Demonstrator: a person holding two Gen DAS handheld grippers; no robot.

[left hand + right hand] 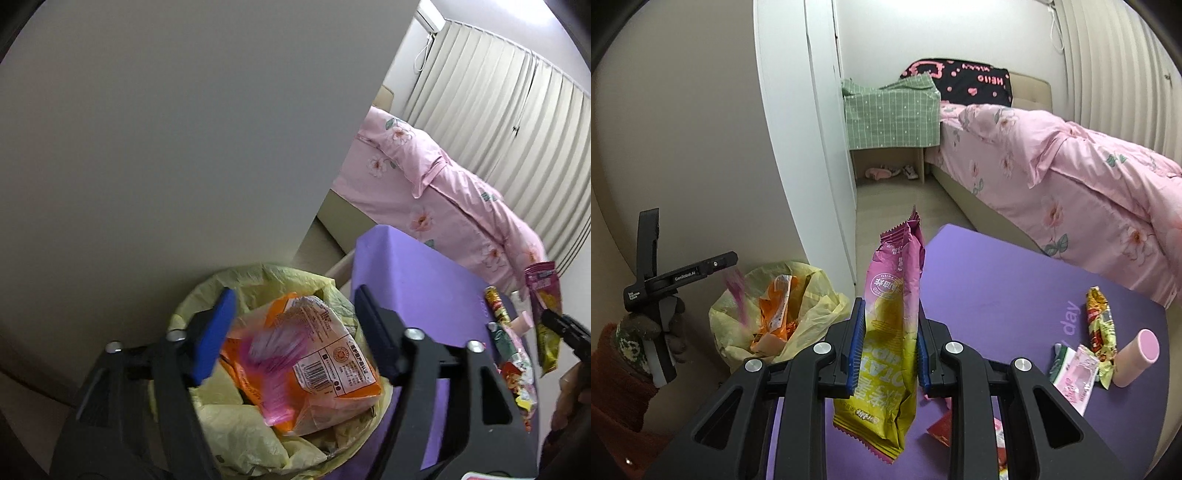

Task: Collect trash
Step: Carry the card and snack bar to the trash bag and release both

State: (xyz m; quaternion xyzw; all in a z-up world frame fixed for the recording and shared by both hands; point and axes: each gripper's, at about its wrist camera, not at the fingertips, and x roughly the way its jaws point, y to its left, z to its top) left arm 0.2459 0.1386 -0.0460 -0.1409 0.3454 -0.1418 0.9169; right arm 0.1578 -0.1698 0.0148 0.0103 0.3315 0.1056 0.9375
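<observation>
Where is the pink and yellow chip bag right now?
In the right wrist view, the chip bag stands upright, pinched in the right gripper, above the purple mat. The bin with the yellow liner sits to its left.

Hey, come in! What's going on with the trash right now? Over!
Left tool open over the trash bin, pink wrapper dropping in. Right tool shut on the chip bag. More wrappers on the purple table. Nothing blocking.

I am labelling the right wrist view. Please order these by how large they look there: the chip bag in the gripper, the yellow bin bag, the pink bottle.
1. Chip bag, though it is nearest the camera, so unsure against the next.
2. Yellow bin bag.
3. Pink bottle.
</observation>
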